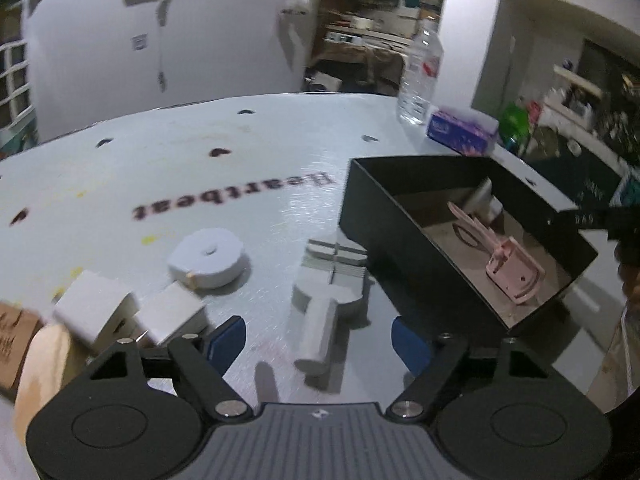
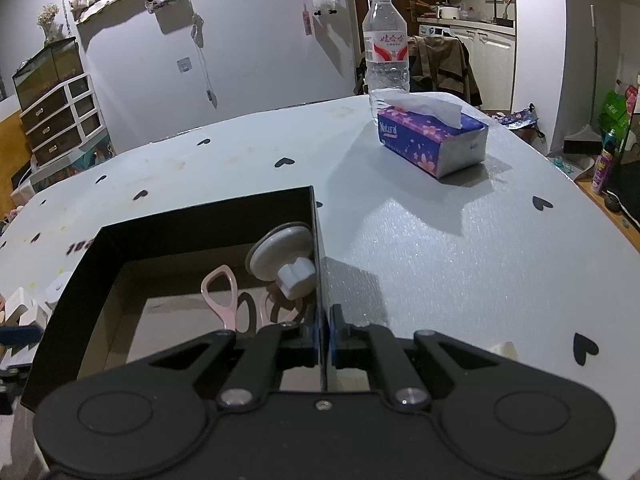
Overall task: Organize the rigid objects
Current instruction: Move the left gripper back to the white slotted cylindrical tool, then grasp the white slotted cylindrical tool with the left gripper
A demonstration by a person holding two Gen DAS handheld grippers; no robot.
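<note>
A black open box (image 1: 384, 216) sits on the table; it holds pink scissors (image 1: 504, 252) and a grey suction-cup knob (image 2: 286, 260). My left gripper (image 1: 320, 338) is open, and a grey T-shaped plastic part (image 1: 324, 304) lies on the table between its blue fingertips. A round white tape measure (image 1: 208, 258) and two white blocks (image 1: 96, 312) lie to its left. My right gripper (image 2: 325, 336) is shut on the box's right wall (image 2: 318, 264), with the scissors (image 2: 224, 296) just inside.
A water bottle (image 2: 386, 44) and a purple tissue pack (image 2: 432, 136) stand at the table's far right. A small white piece (image 2: 504, 350) lies by my right gripper. A cardboard edge (image 1: 16, 336) lies at the left. The right gripper reaches into the left wrist view (image 1: 600, 220).
</note>
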